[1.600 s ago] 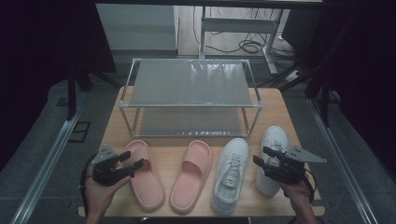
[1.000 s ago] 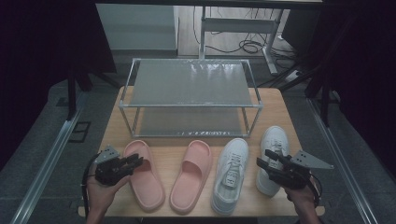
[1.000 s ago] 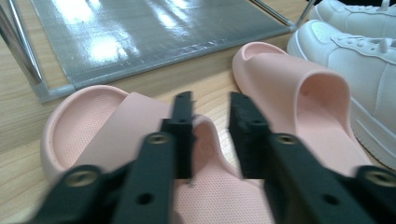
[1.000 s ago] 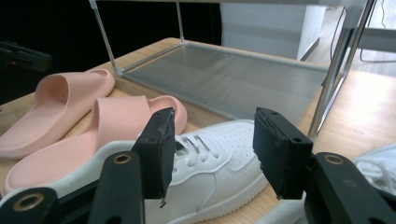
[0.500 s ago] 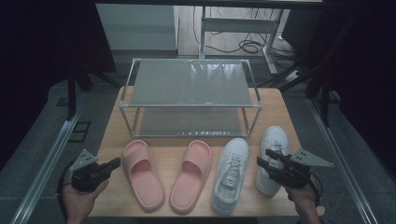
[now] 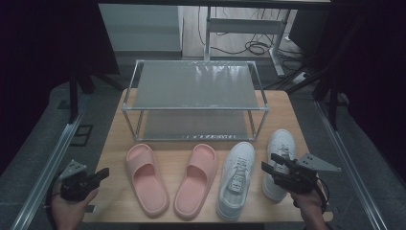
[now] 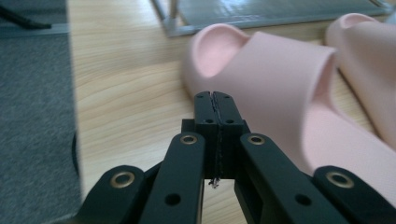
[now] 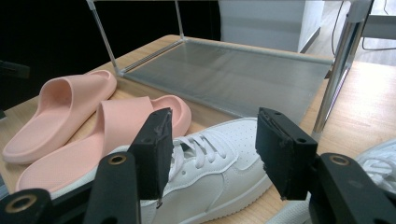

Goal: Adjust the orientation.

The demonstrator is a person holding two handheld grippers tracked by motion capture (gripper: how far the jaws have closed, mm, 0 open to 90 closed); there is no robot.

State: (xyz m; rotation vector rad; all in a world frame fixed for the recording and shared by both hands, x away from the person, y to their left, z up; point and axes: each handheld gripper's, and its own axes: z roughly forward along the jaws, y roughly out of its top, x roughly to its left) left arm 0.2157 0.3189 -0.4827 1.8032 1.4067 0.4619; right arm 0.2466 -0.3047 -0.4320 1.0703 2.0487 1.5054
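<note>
My left tool [image 6: 98,175] sits closed and empty beside the left pink slipper [image 6: 146,177], while my right tool [image 6: 269,165], jaws spread and just widening, hovers over the white sneakers [image 6: 237,179].

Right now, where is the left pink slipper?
In the high view, the left pink slipper lies on the wooden table, front left, between the left gripper and the other pink slipper.
</note>
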